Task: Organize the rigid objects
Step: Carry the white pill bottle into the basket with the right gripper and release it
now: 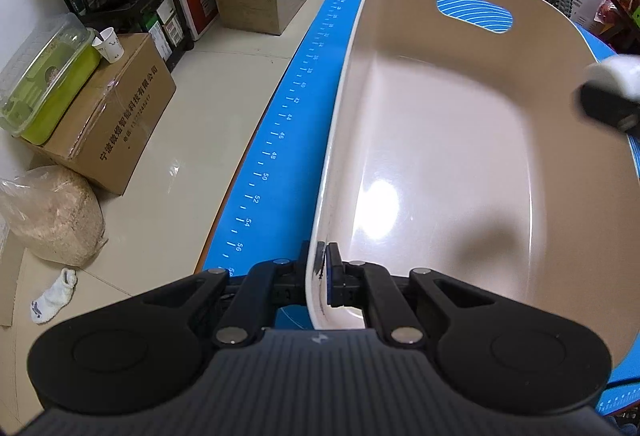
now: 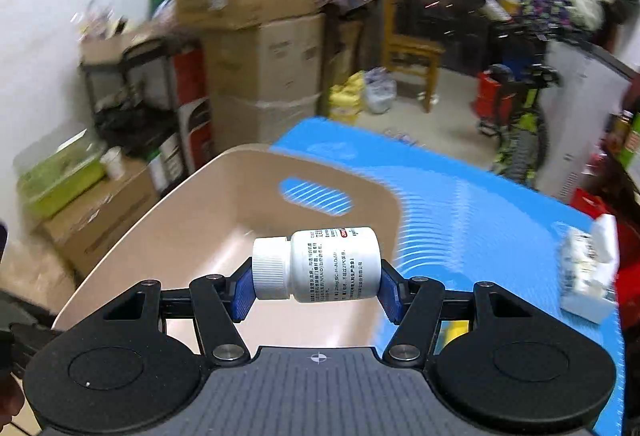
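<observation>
A beige plastic bin (image 1: 440,156) with a handle cutout stands on the blue mat (image 1: 288,124). My left gripper (image 1: 323,268) is shut on the bin's near left rim, one finger outside the wall and one inside. In the right wrist view, my right gripper (image 2: 318,284) is shut on a white pill bottle (image 2: 320,266), held sideways with its cap to the left, above the bin (image 2: 192,232). The right gripper with the bottle (image 1: 612,82) shows blurred at the right edge of the left wrist view. The bin is empty inside.
A small white printed box (image 2: 588,268) lies on the mat (image 2: 480,204) to the right. Left of the table, cardboard boxes (image 1: 108,112), a green lidded container (image 1: 48,76), a sack and a sock lie on the floor. A shelf, a chair and a bicycle stand beyond.
</observation>
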The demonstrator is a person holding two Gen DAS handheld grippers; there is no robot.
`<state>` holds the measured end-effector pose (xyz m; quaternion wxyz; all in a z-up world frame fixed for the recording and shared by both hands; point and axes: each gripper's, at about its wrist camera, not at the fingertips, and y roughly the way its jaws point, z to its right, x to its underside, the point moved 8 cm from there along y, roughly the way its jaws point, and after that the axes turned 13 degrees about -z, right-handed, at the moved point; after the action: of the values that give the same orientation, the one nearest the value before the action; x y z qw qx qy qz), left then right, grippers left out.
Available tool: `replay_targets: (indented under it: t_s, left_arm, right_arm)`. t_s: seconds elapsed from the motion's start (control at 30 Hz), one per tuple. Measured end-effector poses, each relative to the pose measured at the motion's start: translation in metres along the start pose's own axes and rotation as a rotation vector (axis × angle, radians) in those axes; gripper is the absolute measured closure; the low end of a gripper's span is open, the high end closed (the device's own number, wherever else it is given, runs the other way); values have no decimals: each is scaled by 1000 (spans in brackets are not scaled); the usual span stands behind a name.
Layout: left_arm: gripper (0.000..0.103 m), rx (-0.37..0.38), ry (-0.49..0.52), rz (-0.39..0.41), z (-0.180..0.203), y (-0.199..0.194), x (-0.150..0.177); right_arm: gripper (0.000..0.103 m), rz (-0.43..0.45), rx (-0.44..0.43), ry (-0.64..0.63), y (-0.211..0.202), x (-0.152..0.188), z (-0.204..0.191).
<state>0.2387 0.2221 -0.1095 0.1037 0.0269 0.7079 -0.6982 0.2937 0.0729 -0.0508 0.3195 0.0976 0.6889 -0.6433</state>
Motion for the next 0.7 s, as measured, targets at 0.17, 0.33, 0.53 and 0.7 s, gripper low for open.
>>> replay_targets:
  t_s: [0.17,0.33,0.53,0.7]
  left_arm:
    - [95,-3,3,2,0,0,1]
    - [95,-9,8,3,2,0,1]
    - [94,-14,15,4,1,0,2]
    - [94,-15,18,3,2,-1,2]
  right_arm:
    - [39,-111,-14,-45,28,16,-29]
    - [39,-229,-5,-98,56,31,-42]
    - [39,-318,3,-138,68,42,-51]
    - [33,-336,-9,-118,69,40,-48]
